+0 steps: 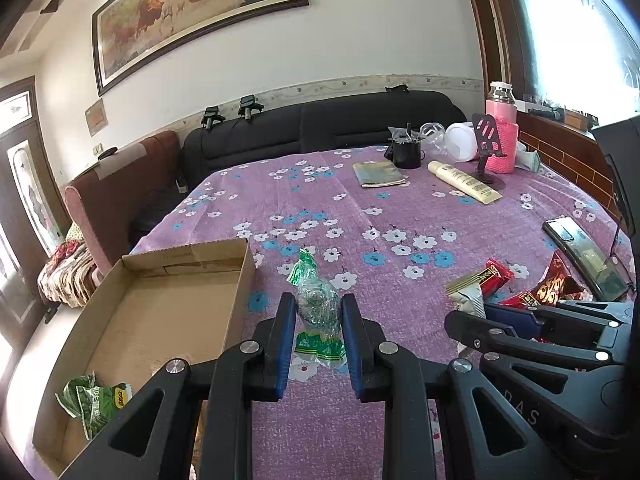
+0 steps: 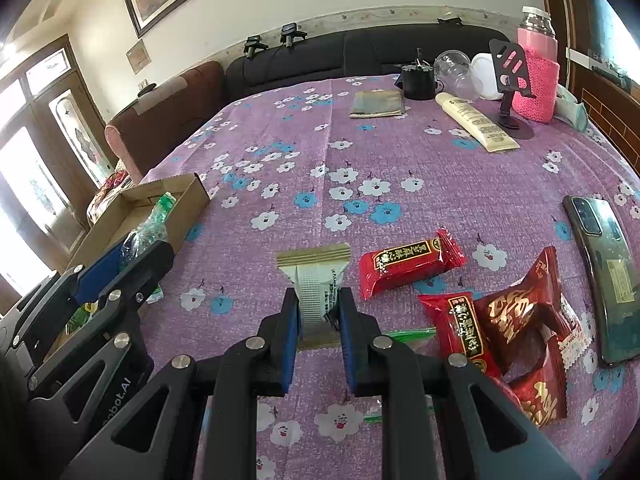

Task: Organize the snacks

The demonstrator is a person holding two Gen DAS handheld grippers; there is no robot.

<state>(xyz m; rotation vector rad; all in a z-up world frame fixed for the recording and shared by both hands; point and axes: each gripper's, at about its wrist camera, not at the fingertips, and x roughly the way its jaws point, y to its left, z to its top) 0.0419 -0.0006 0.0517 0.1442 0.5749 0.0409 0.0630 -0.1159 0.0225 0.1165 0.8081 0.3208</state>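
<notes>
From the left wrist we see our left gripper (image 1: 318, 312) pinching a clear green-printed candy (image 1: 316, 300), just right of the cardboard box (image 1: 240, 280); the box holds one green packet (image 1: 94, 402).

From the right wrist, our right gripper (image 2: 319, 310) is pinching a white-and-gold snack packet (image 2: 316, 280), well right of the box (image 2: 192, 196), with red snack packets (image 2: 412, 262) near it.

Beyond the jaws, a black sofa (image 1: 320, 124) lined the white wall (image 1: 360, 40) beneath a framed horse painting (image 1: 192, 12); bright windows (image 1: 580, 20) glared at right.
</notes>
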